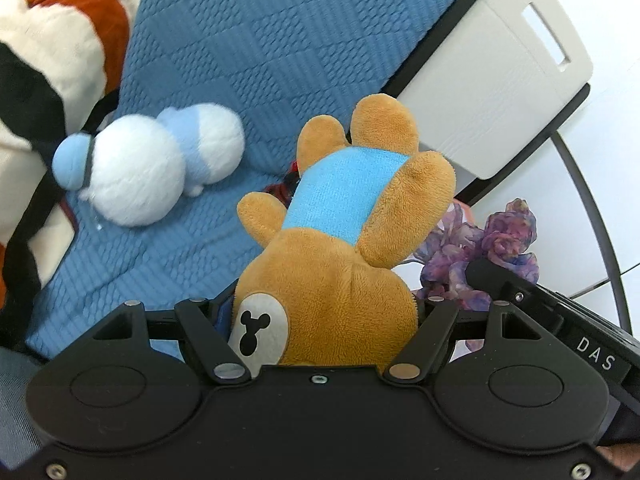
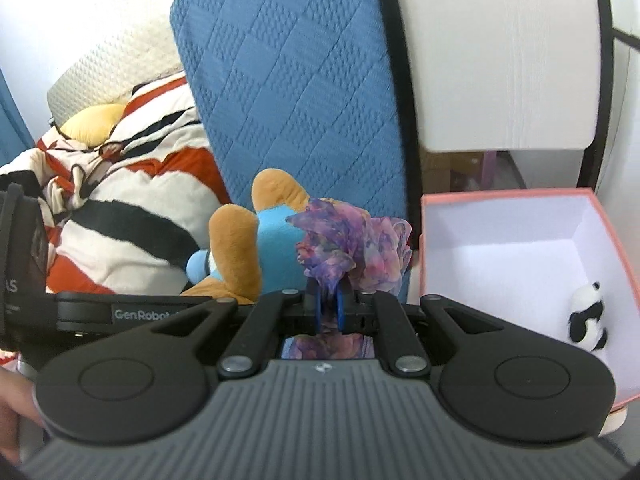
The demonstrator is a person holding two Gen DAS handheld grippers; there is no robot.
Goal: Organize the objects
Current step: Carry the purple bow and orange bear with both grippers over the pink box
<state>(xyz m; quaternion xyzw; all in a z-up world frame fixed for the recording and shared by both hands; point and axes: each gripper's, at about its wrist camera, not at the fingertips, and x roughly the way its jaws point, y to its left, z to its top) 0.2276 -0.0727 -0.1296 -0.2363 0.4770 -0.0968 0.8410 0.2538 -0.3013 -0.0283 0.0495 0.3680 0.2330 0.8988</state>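
- Carrying both loads to the pink box (image 2: 520,208) looks like the step in hand: it stands open at the right of the right wrist view, just beside the edge of the blue quilted cover (image 1: 248,48), with white inner walls.
- Lying on the blue cover, near its left edge by the striped blanket (image 2: 120,200), the white and light-blue plush (image 1: 160,164) is not yet picked up and is well apart from both grippers.
- Holding the brown bear plush (image 1: 344,248), the left gripper (image 1: 324,312) has its jaws closed on the head, so the body and legs point away from the camera. The toy is soft and top-heavy in this hold; I think it should go over the box rim legs first and be lowered before the jaws release.
- Pinching the purple floral scarf (image 2: 352,240), the right gripper (image 2: 328,308) has its blue pads (image 2: 316,308) nearly together on the thin cloth. The fabric is light and bunched, so it may cling to the pads; opening low inside the box would help.
- Sitting already in the box, at its right wall, is a small panda plush (image 2: 588,316); the new things should land beside it, not on it.
- Reading the writing: "DAS" in the left view and "GenRobot", partly hidden, in the right view, each on the other gripper's body.
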